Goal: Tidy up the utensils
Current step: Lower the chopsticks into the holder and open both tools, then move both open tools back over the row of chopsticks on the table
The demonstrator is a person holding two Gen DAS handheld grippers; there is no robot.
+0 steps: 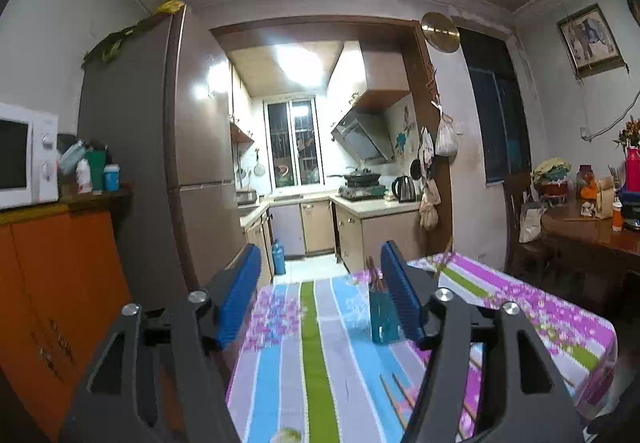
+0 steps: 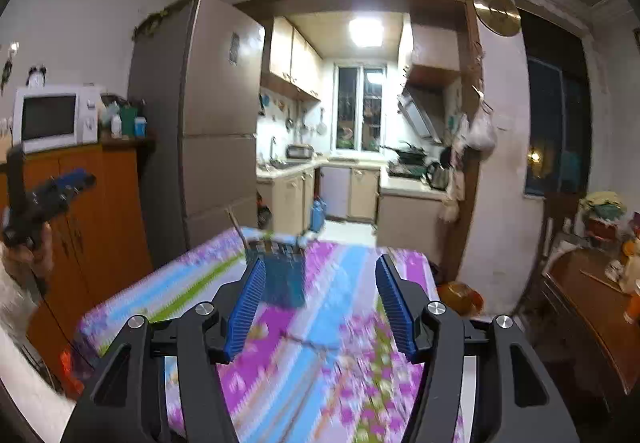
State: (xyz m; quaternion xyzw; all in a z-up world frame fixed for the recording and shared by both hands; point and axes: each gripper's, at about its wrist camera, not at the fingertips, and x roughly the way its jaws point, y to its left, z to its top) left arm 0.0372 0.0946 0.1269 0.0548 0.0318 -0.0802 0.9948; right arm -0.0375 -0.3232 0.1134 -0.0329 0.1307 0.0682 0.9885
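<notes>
Both of the person's tools hovered over the worktop [image 1: 320, 343], which wore a smooth cloth striped in blue, green, white and purple flowers. The left hand-held gripper [image 1: 320, 299] stood released, its ribbed blue pads apart with nothing between them, and the right hand-held gripper [image 2: 320, 307] was likewise spread and empty. The task's thing, a teal slotted plastic utensil holder [image 1: 382, 317], stood upright on the cloth; from the left tool it lay at about one o'clock, partly hidden behind the right-side pad, and from the right tool at about eleven o'clock, its perforated wall blurred. A few thin brown sticks, probably chopsticks [image 1: 374, 275], poked out of its top, one leaning away at a slant. More thin sticks [image 1: 394, 391] seemed to lie flat on the cloth at about five o'clock of the holder, though I could not be sure what they were. I judged this to be a reaching step, with nothing gripped yet and the sorting barely begun or between items. The next move would call for lowering one tool to a loose stick, lining the pads across its narrow, slick shaft, and closing gently, since such slim round things roll and slip easily.
</notes>
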